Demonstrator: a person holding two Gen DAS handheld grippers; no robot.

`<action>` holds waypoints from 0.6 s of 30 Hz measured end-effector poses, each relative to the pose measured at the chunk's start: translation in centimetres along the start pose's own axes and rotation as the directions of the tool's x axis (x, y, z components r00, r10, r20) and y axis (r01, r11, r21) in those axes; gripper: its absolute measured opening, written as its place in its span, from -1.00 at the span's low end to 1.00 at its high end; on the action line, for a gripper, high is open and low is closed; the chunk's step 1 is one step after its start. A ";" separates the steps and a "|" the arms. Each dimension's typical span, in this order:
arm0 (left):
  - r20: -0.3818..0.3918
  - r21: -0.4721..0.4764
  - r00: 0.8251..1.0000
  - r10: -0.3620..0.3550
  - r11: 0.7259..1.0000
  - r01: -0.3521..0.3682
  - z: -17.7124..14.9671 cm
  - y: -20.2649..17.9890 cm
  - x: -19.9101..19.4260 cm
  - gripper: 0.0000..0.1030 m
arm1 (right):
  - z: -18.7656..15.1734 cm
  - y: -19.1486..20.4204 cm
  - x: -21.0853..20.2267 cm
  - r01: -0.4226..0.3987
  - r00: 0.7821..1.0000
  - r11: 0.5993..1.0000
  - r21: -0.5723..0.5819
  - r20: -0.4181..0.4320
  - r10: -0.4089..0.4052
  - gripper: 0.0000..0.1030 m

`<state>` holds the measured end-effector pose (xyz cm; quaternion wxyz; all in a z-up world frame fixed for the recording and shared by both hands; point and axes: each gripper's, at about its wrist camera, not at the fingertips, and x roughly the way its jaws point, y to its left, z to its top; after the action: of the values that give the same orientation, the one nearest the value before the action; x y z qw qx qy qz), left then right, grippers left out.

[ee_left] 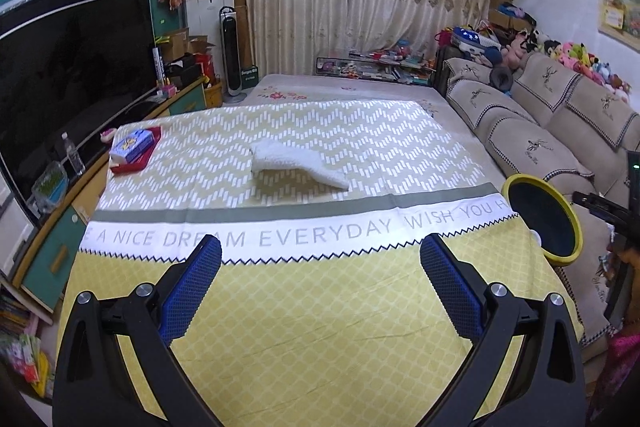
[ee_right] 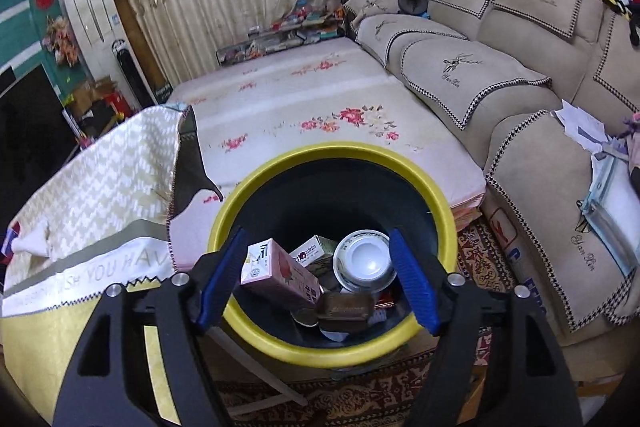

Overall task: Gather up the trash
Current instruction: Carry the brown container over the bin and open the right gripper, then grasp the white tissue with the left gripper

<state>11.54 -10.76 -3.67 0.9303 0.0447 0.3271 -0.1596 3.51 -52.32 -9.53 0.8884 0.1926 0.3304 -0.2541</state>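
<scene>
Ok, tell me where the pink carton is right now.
In the right wrist view, the pink carton lies inside the yellow-rimmed bin, on its left side, beside an upturned white bowl and below the open right claw.

The tablecloth reads "A NICE DREAM EVERYDAY WISH YOU".

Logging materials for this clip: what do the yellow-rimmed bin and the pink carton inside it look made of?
Bin: probably moulded plastic, judging by its smooth, slightly glossy yellow rim; dark inside, possibly a liner. Pink carton: printed coated paperboard, going by its sharp folded edges and flat faces.
</scene>
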 end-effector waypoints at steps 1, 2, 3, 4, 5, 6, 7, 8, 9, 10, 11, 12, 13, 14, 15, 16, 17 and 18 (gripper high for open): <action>-0.004 -0.003 1.000 0.003 1.000 -0.003 0.2 0.0 0.3 0.90 | 0.0 0.0 -0.3 -0.003 1.000 1.000 0.000 0.007 0.003 0.38; -0.010 -0.007 1.000 0.004 1.000 -0.004 0.4 0.1 0.6 0.90 | -0.1 0.1 -0.6 -0.006 1.000 1.000 -0.002 0.012 0.006 0.38; -0.019 -0.016 1.000 0.003 1.000 -0.004 0.6 0.2 1.0 0.90 | -0.1 0.4 -0.9 -0.011 1.000 1.000 -0.008 0.018 0.011 0.38; -0.027 -0.031 1.000 0.000 1.000 -0.001 0.9 0.5 1.6 0.90 | -0.1 0.6 -1.2 -0.014 1.000 1.000 -0.012 0.023 0.014 0.39; -0.031 -0.045 1.000 0.001 0.999 -0.003 1.3 0.9 2.1 0.90 | -0.1 0.9 -1.4 -0.016 0.999 1.000 -0.019 0.029 0.017 0.39; -0.032 -0.058 0.999 0.008 0.998 -0.010 1.6 1.2 2.6 0.90 | -0.1 1.3 -1.6 -0.018 0.999 0.999 -0.027 0.034 0.019 0.40; -0.034 -0.073 0.999 0.025 0.997 -0.028 2.1 1.7 3.4 0.90 | -0.1 1.6 -1.7 -0.020 0.999 0.999 -0.034 0.037 0.021 0.40; -0.039 -0.078 0.999 0.035 0.996 -0.038 2.4 2.0 4.1 0.90 | -0.1 2.0 -1.8 -0.024 0.999 0.999 -0.041 0.040 0.026 0.41; -0.048 -0.084 0.998 0.042 0.995 -0.046 2.7 2.3 4.8 0.90 | -0.1 2.3 -2.0 -0.030 0.999 0.998 -0.049 0.042 0.032 0.42; -0.058 -0.094 0.998 0.038 0.995 -0.043 3.2 2.7 5.8 0.90 | -0.1 2.9 -2.1 -0.039 0.998 0.997 -0.060 0.042 0.042 0.44; -0.063 -0.100 0.997 0.035 0.994 -0.042 3.6 3.0 6.6 0.90 | -0.1 3.4 -2.1 -0.046 0.998 0.996 -0.070 0.039 0.049 0.44; -0.073 -0.107 0.997 0.040 0.993 -0.048 4.2 3.3 7.7 0.90 | -0.1 3.8 -2.0 -0.050 0.998 0.995 -0.081 0.036 0.053 0.45; -0.080 -0.111 0.996 0.045 0.992 -0.054 4.5 3.5 8.6 0.90 | -0.2 4.2 -2.0 -0.053 0.998 0.994 -0.091 0.034 0.057 0.45; -0.086 -0.115 0.995 0.048 0.992 -0.058 4.9 3.7 9.4 0.90 | -0.2 4.6 -1.9 -0.055 0.998 0.994 -0.099 0.032 0.059 0.45; -0.094 -0.117 0.994 0.050 0.991 -0.061 5.3 3.9 10.6 0.90 | -0.2 5.0 -1.8 -0.059 0.998 0.992 -0.110 0.028 0.063 0.45; -0.104 -0.115 0.993 0.060 0.991 -0.072 5.7 4.0 11.6 0.90 | -0.3 5.3 -1.7 -0.062 0.998 0.991 -0.117 0.025 0.066 0.45; -0.111 -0.113 0.992 0.065 0.991 -0.077 5.9 4.1 12.3 0.90 | -0.3 5.6 -1.6 -0.064 0.997 0.990 -0.122 0.022 0.067 0.45; -0.122 -0.110 0.990 0.071 0.990 -0.084 6.3 4.3 13.6 0.90 | -0.4 5.7 -1.4 -0.067 0.997 0.990 -0.124 0.019 0.070 0.45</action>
<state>26.66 -11.51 -7.27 0.9159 0.0130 0.3882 -0.1012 5.67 -47.13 -7.81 0.9105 0.1455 0.3282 -0.2050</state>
